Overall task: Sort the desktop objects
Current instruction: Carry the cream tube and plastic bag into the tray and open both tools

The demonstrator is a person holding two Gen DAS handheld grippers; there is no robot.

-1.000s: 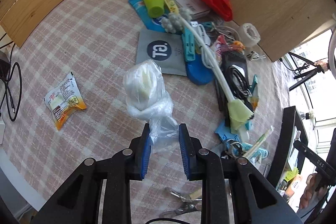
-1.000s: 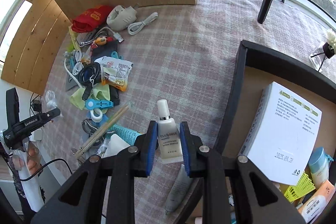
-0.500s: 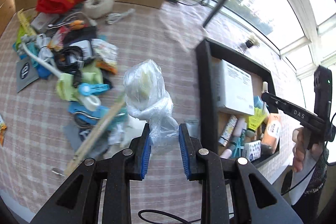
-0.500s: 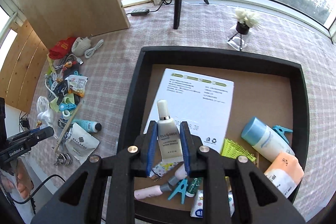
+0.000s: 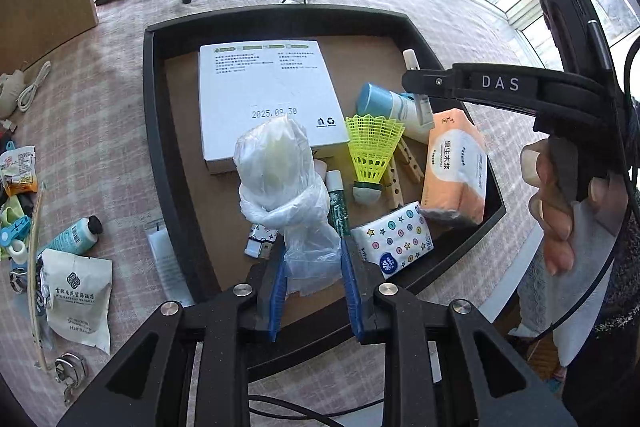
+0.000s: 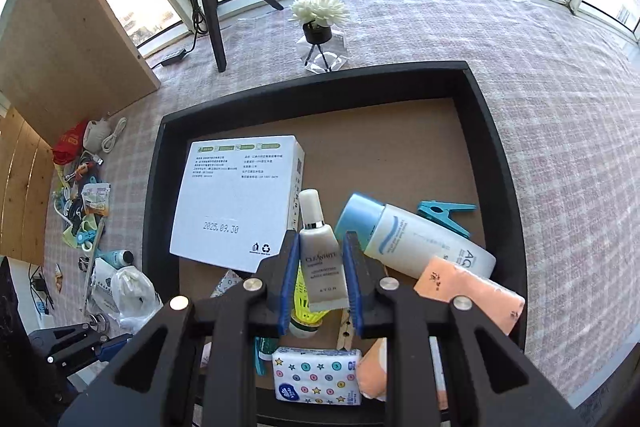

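Observation:
My left gripper (image 5: 313, 267) is shut on a clear plastic bag (image 5: 280, 179) with something pale yellow inside, held above the near left part of the black tray (image 5: 154, 131). My right gripper (image 6: 322, 267) is shut on a white cream tube (image 6: 320, 247), held over the same tray (image 6: 500, 163). The tray holds a white box (image 5: 264, 99), a blue-capped bottle (image 6: 416, 235), a yellow shuttlecock (image 5: 372, 147), an orange tissue pack (image 5: 456, 167) and a star-print tissue pack (image 5: 394, 239). The right gripper's body shows in the left wrist view (image 5: 500, 87).
Loose items lie on the checked cloth left of the tray: a white pouch (image 5: 76, 299), a teal bottle (image 5: 76, 235), clips, cables and snack packets (image 6: 94, 199). A tripod (image 6: 212, 7), a flower pot (image 6: 318, 19) and a wooden board (image 6: 60, 47) stand behind.
Both grippers have swung from the cluttered cloth to above the tray, still holding the bag and the tube. The right gripper has come lower over the tray's items.

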